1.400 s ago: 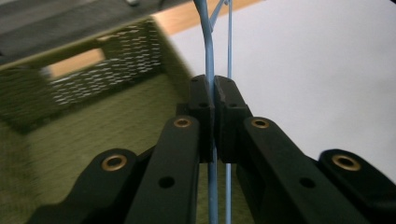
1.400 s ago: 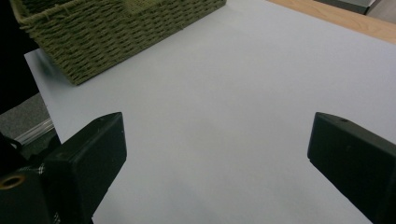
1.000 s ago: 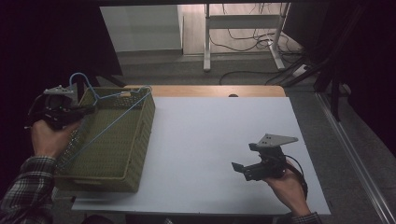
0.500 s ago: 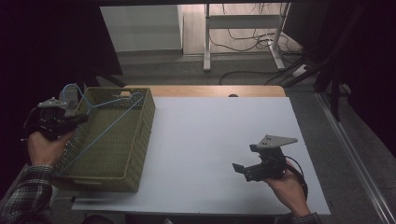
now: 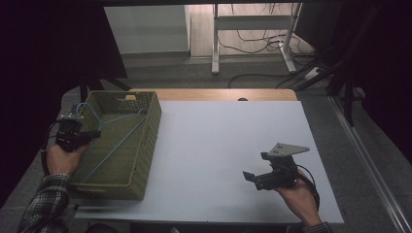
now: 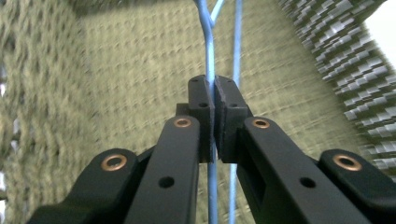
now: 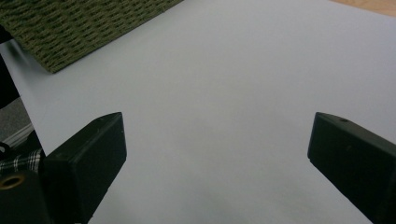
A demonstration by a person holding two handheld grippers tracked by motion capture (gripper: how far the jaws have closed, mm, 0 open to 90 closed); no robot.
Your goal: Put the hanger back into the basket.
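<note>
Lowered since earlier: my left gripper (image 6: 213, 100), clamped on the blue cable (image 6: 208, 42), cable partly inside the basket (image 5: 145, 141). Remaining: release it; right gripper (image 5: 252, 177) gapes empty.

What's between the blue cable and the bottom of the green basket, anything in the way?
Nothing visible. The left gripper is shut on the blue cable, holding it inside the green basket. The woven floor ahead of the jaws looks bare apart from the cable's own strands. The right gripper rests open on the white table, well clear.
</note>
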